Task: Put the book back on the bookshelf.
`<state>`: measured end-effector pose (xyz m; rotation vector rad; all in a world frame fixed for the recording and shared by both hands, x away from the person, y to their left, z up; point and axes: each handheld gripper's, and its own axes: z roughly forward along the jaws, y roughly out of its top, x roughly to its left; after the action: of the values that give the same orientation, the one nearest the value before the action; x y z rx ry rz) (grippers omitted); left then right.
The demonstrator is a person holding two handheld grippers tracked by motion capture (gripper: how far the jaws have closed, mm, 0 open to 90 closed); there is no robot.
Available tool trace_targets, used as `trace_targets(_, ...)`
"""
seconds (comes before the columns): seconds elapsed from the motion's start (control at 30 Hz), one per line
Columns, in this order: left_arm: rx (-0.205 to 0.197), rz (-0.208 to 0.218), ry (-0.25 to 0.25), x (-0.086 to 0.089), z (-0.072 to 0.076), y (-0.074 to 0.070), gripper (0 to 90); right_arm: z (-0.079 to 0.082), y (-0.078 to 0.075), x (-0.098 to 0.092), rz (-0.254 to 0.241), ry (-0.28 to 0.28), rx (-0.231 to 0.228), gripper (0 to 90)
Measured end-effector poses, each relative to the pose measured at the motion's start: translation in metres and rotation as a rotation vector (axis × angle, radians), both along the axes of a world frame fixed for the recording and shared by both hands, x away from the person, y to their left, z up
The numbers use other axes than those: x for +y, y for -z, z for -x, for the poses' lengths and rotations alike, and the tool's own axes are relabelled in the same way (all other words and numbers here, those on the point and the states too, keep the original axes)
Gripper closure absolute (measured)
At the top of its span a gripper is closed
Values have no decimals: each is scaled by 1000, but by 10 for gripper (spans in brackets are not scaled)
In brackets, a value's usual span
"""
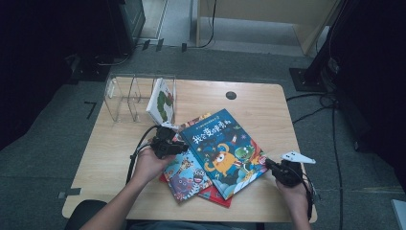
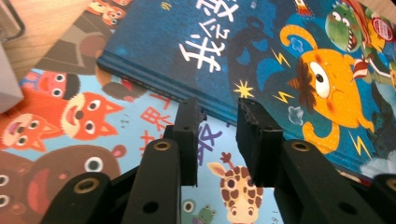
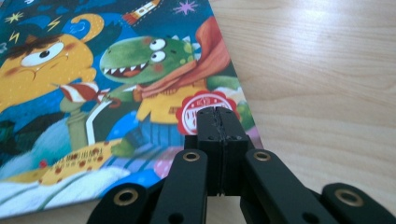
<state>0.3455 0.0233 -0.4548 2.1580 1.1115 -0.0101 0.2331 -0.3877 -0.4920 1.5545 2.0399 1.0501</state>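
Note:
A blue picture book (image 1: 222, 148) with an orange monster on its cover lies on top of a loose pile in the middle of the wooden table (image 1: 268, 110). Under it lies an animal-faces book (image 1: 184, 176) and a red one (image 1: 215, 195). My left gripper (image 1: 184, 146) hovers at the blue book's left edge (image 2: 154, 70), above the animal book (image 2: 70, 121). Its jaws (image 2: 217, 116) stand apart with nothing between them. My right gripper (image 1: 269, 164) sits at the blue book's right corner (image 3: 93, 93). Its jaws (image 3: 218, 116) are pressed together and hold nothing.
A clear plastic book rack (image 1: 127, 96) stands at the table's back left, with a white book (image 1: 160, 101) leaning upright in its right slot. A dark round hole (image 1: 231, 95) marks the back of the table. Bare wood (image 3: 327, 70) lies right of the pile.

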Motion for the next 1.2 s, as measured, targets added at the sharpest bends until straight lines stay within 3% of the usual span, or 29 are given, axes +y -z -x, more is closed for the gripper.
trace_targets(0.27, -6, -4, 8, 4, -3, 1, 545, 9, 0, -2, -8, -1, 14, 900)
trace_targets(0.53, -9, -8, 4, 7, -5, 3, 469, 10, -2, 1, 12, -10, 23, 900)
trace_targets(0.83, -16, -1, -1, 10, -7, 3, 438, 11, -3, 0, 16, -6, 28, 900)
trace_targets(0.97, -16, 2, -7, 11, -8, 2, 418, 16, 0, 0, 20, -7, 65, 900)
trace_targets(1.2, -19, -3, -12, 13, -9, 2, 410, 14, 1, -1, 30, 12, 65, 900)
